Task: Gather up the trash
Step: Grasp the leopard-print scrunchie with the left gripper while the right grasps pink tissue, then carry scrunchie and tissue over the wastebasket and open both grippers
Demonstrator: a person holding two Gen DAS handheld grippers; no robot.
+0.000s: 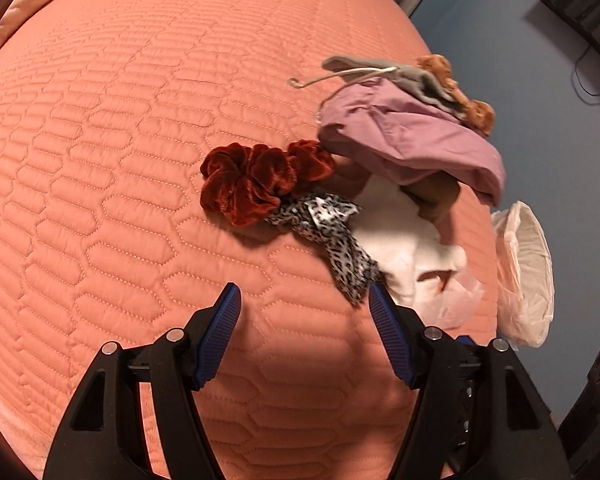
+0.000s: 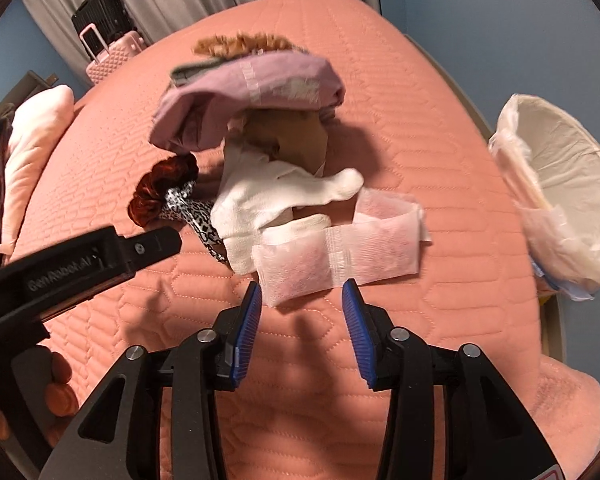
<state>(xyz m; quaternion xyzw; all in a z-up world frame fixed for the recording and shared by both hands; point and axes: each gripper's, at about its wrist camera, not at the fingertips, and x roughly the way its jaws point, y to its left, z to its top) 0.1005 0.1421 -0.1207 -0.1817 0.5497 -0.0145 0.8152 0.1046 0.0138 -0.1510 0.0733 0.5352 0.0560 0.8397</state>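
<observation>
Left claw (image 1: pixel 304 300) spread, empty, above bed (image 1: pixel 140 120) | right claw (image 2: pixel 300 300) parted, empty, just before tissue strip (image 2: pixel 340 256) | lined bin (image 2: pixel 560 184) beside bed | white sock (image 2: pixel 284 196), rust scrunchie (image 1: pixel 252 184), leopard ribbon (image 1: pixel 332 240) clustered

Quilted matt bedspread (image 1: pixel 140 140), velvet scrunchie (image 1: pixel 244 184)

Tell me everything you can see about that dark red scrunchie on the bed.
The scrunchie is a deep rust-red, velvety fabric ring, gathered into thick ruffled folds that catch the light. It lies flat on the pink quilted bedspread. Its right end slips under the mauve cloth, and a leopard-print ribbon touches its lower edge. Nothing grips it.
</observation>
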